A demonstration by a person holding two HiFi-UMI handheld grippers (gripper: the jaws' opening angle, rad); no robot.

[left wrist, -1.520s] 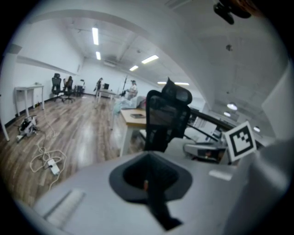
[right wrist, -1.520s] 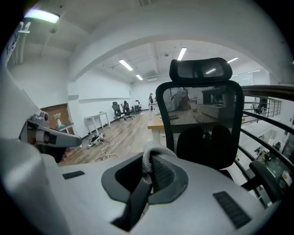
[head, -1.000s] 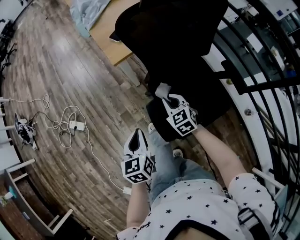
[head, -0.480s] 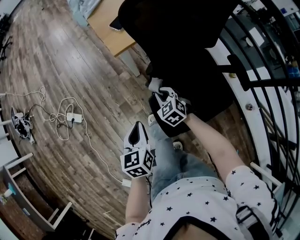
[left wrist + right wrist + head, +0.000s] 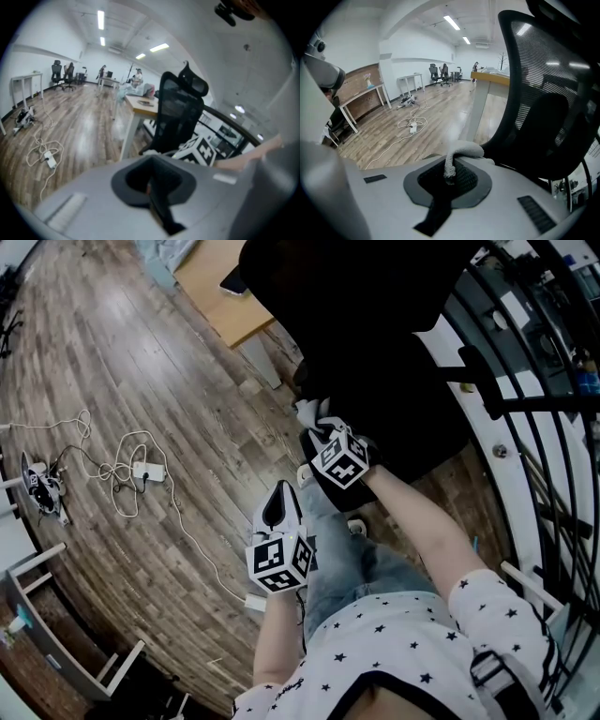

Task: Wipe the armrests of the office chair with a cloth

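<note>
A black mesh office chair (image 5: 375, 343) stands ahead of me, its back (image 5: 548, 93) filling the right of the right gripper view. My right gripper (image 5: 323, 432) is shut on a grey cloth (image 5: 461, 152), whose bunched end (image 5: 307, 411) presses against the chair's near armrest (image 5: 302, 379). My left gripper (image 5: 274, 514) hangs lower and to the left over the wooden floor, shut with nothing between its jaws. The left gripper view shows the chair (image 5: 180, 112) from its side with the right gripper's marker cube (image 5: 201, 150) beside it.
A wooden desk (image 5: 220, 296) stands just left of the chair. A white cable with a power strip (image 5: 145, 472) lies coiled on the floor at left. A dark railing (image 5: 525, 399) runs along the right. My legs and shoes are below the grippers.
My right gripper has carried the cloth up and leftward along the chair's armrest. The left gripper has barely moved.
</note>
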